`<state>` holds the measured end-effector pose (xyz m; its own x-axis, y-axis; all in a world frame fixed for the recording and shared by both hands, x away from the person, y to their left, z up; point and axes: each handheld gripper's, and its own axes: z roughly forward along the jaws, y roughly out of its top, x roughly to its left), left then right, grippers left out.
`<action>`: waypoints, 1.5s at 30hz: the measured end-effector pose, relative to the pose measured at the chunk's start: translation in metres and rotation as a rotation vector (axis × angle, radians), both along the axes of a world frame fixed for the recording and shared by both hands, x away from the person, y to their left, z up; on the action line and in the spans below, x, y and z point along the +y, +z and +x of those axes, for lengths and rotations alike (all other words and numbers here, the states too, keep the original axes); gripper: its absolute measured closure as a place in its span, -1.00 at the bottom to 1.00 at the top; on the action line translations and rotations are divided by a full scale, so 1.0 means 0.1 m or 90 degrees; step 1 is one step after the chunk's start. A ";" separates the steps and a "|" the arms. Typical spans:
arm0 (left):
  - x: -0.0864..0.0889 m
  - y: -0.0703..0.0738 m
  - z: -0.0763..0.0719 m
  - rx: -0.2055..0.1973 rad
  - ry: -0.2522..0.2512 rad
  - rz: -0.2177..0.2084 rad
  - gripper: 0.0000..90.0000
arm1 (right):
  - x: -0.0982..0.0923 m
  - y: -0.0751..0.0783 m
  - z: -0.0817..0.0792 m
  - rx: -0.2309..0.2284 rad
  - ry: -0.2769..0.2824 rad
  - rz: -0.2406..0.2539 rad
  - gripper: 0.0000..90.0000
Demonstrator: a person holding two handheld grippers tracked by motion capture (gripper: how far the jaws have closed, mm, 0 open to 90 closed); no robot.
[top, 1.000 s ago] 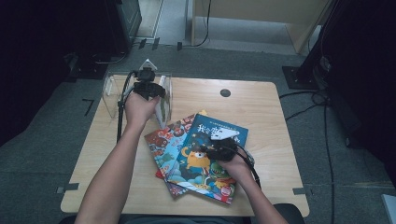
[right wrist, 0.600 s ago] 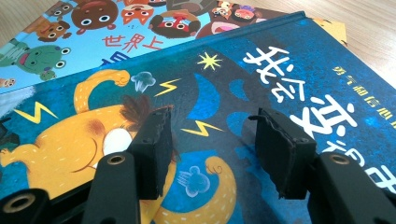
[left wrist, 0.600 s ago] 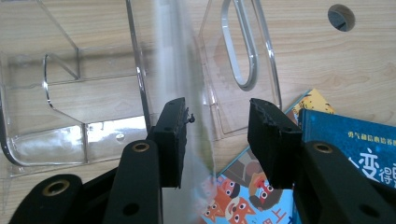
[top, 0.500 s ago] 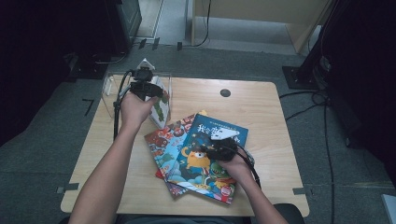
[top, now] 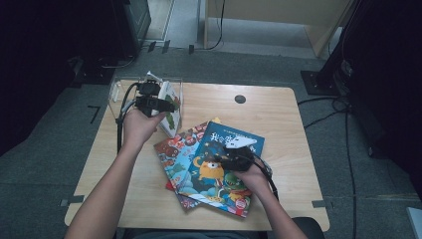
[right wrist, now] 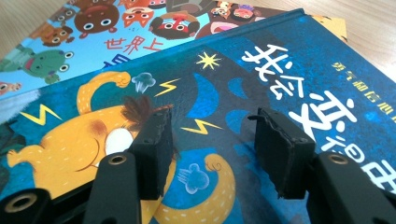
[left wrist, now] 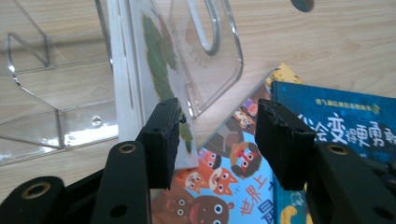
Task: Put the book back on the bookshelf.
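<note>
A picture book (left wrist: 156,79) with a white cover and green artwork stands tilted in a clear acrylic book stand (left wrist: 56,116) at the table's far left. My left gripper (left wrist: 217,126) is at its lower corner. The jaws have just been opening; the left pad (left wrist: 163,140) sits by the cover and the right pad is apart from it. In the high view the left gripper (top: 166,106) is beside the stand (top: 118,92). A blue book (right wrist: 280,60) with a yellow monster lies on top of a flat pile. My right gripper (right wrist: 212,140) hovers open just over its cover, with nothing between the pads.
Under the blue book (top: 219,169) lies a light-blue book with cartoon animals (top: 174,149) and another beneath it. A dark round hole (top: 240,99) sits in the wooden table (top: 278,124) at the back. Cables trail from both grippers.
The left gripper's jaws have spread wider and the hand has shifted a little beside the stand, leaving the upright book leaning in it. The right hand has stayed over the blue book.
</note>
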<state>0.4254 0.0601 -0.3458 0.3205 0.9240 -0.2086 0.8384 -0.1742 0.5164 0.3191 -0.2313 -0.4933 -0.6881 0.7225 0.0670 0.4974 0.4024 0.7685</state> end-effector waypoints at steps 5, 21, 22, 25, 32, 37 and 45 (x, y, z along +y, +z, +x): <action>0.00 -0.03 -0.14 -0.017 -0.023 -0.005 0.08 | -0.07 0.03 0.01 0.013 -0.012 0.006 0.11; 0.01 -0.37 -0.42 0.009 -0.098 -0.058 0.26 | -0.29 0.08 0.00 0.024 -0.037 0.014 0.18; 0.01 -0.39 -0.43 0.009 -0.105 -0.057 0.31 | -0.31 0.09 0.00 0.024 -0.041 0.014 0.18; 0.01 -0.48 -0.48 0.009 -0.117 -0.074 0.45 | -0.40 0.11 0.01 0.026 -0.056 0.020 0.21; 0.00 -0.70 -0.54 0.017 -0.151 -0.077 0.66 | -0.63 0.12 0.00 0.035 -0.102 0.027 0.31; -0.02 -0.80 -0.60 0.009 -0.181 -0.074 0.83 | -0.79 0.10 -0.01 0.043 -0.133 0.026 0.47; -0.04 -1.00 -0.66 0.020 -0.204 -0.090 0.93 | -1.01 0.06 -0.02 0.049 -0.174 0.015 0.76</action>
<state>0.3589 0.0562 -0.4462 0.5805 0.7393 -0.3413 0.7688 -0.3594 0.5290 0.3169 -0.3322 -0.4869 -0.4603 0.8780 0.1309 0.6421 0.2275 0.7321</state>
